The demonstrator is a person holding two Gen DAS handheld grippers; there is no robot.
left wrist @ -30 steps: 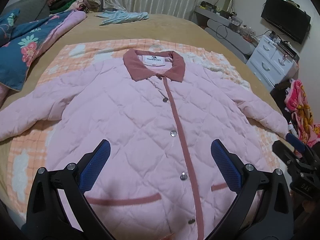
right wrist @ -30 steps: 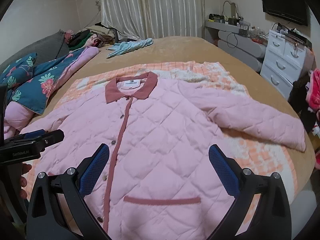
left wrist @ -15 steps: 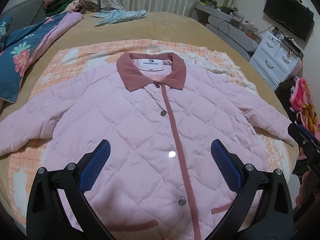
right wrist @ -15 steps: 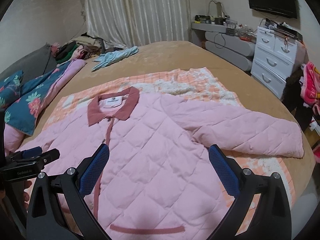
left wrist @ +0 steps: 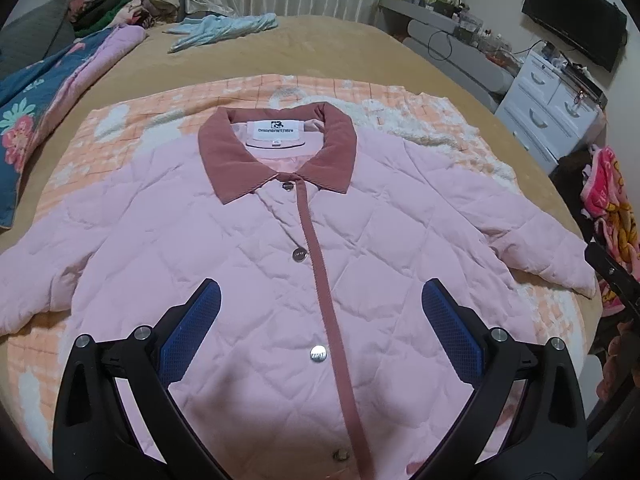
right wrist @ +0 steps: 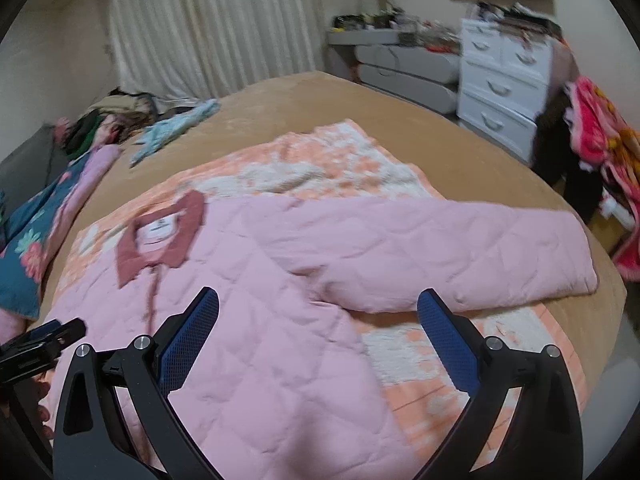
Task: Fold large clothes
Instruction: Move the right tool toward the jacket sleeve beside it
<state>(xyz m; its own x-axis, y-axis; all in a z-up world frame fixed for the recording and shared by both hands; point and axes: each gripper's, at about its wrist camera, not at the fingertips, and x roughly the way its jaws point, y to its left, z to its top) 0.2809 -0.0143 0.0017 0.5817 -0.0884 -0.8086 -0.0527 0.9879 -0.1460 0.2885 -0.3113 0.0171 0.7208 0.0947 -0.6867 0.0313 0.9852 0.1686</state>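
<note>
A pink quilted jacket (left wrist: 248, 248) with a dusty-rose collar (left wrist: 280, 156) lies buttoned and face up on an orange checked blanket (left wrist: 132, 116), sleeves spread to both sides. My left gripper (left wrist: 320, 312) hovers open above the jacket's chest, straddling the button placket. In the right wrist view my right gripper (right wrist: 318, 320) is open above the jacket (right wrist: 256, 352) near the armpit, with the right sleeve (right wrist: 460, 256) stretching away just beyond its fingers. Neither gripper holds cloth. The other gripper's tip shows at each view's edge.
The tan bed (left wrist: 320, 52) carries a blue floral quilt (left wrist: 36, 96) at the left, a light blue garment (left wrist: 220, 28) and a clothes heap (left wrist: 120, 4) at the back. White drawers (right wrist: 504, 80) and a bright pink blanket (right wrist: 600, 152) stand beyond the bed's right edge.
Both grippers have advanced up the jacket toward the collar. The right one has also swung rightward toward the right sleeve, and its view is motion-blurred. Both stay open.
</note>
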